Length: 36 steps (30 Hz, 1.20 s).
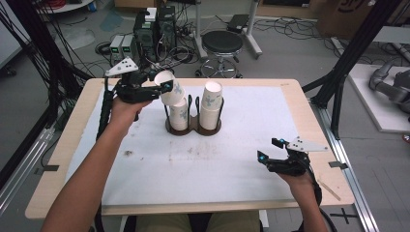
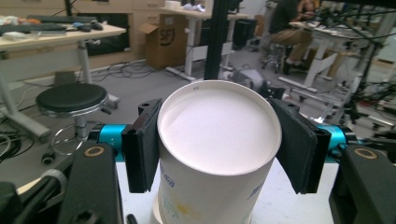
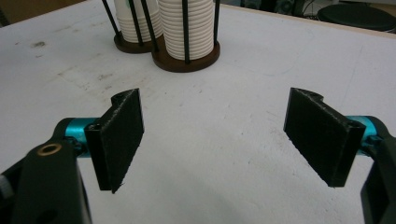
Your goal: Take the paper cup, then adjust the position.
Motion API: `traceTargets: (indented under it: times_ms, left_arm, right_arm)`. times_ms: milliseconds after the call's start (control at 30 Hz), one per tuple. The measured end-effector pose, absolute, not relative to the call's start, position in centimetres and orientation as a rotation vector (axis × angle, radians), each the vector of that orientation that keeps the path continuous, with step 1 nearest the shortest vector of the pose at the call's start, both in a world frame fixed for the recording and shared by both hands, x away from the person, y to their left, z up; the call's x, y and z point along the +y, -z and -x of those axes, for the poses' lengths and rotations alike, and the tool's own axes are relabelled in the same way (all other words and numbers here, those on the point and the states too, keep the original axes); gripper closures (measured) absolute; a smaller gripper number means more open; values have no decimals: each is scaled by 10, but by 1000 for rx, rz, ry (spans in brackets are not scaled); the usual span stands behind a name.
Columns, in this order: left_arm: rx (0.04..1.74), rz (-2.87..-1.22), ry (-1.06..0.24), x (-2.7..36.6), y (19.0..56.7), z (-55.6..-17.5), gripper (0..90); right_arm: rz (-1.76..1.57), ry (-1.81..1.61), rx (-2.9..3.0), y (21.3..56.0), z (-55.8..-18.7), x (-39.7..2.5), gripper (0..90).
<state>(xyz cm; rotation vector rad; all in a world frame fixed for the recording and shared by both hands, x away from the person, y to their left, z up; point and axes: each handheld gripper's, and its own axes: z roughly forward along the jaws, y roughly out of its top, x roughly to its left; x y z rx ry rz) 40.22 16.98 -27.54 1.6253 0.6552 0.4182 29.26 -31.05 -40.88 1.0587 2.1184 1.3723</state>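
A dark two-slot cup holder (image 1: pixel 193 128) stands at the table's middle back with a stack of white printed paper cups in each slot. My left gripper (image 1: pixel 162 87) is shut on one upside-down cup (image 1: pixel 173 93), tilted just above the left stack (image 1: pixel 179 116). In the left gripper view both pads press the sides of this cup (image 2: pixel 219 140), whose flat base faces the camera. The right stack (image 1: pixel 212 104) stands untouched. My right gripper (image 1: pixel 268 150) hovers open and empty near the front right of the table. In the right gripper view its wide-apart jaws (image 3: pixel 215 135) point toward the stacks (image 3: pixel 187 28).
A white mat (image 1: pixel 193 164) with a few smudges covers the wooden table (image 1: pixel 309 125). Behind the table stand a black stool (image 1: pixel 222 43), computer cases (image 1: pixel 154 29) and loose cables. A black frame post (image 1: pixel 348 63) rises at the right.
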Motion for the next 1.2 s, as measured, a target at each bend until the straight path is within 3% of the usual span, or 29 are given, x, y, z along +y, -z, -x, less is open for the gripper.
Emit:
traceTargets:
  times_ms: [433, 1200]
  left_arm:
    - [581, -1654, -374, 181, 295, -356, 374]
    - [482, -1718, -240, 139, 342, -332, 372]
  right_arm:
    - [-1057, -1372, 2133, 409, -296, -305, 206]
    - [-910, -1479, 2271, 406, -292, -276, 205]
